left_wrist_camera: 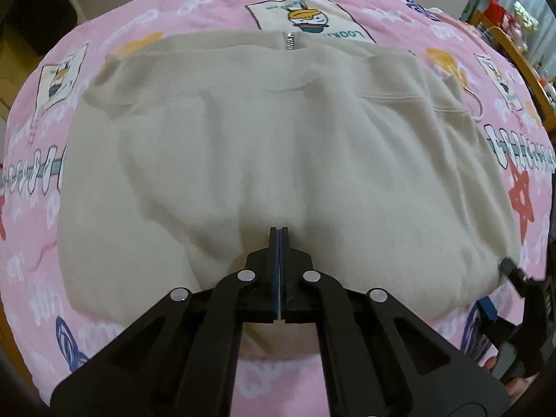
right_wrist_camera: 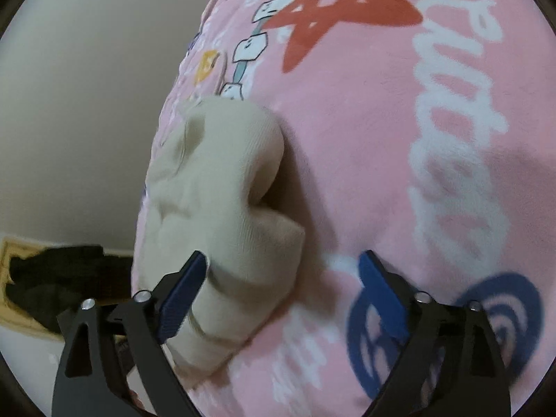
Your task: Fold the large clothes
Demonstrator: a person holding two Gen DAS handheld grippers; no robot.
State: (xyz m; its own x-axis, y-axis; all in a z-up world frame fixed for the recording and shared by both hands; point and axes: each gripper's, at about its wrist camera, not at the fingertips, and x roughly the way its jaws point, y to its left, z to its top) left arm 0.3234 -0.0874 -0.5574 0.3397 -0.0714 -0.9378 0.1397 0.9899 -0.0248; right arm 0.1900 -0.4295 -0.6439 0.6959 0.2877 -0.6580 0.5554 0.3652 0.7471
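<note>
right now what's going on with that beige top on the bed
A person with a gripper in each hand is folding a beige sweater spread on a pink cartoon bedspread. The left gripper is shut, its tips over the near middle of the sweater; whether it pinches cloth is unclear. The right gripper is open at the sweater's bunched corner, one finger against the fabric. A zipper shows at the far edge.

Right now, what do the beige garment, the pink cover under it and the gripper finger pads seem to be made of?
Beige garment: soft knit, likely fleece or cotton jersey; matte, fuzzy nap, fine ribbing in the right wrist view, metal-looking zipper at the neck.
Pink cover: plush printed fabric, matte, slightly fuzzy.
Finger pads: blue, finely ridged, probably rubber or textured plastic, on black rigid fingers.
</note>
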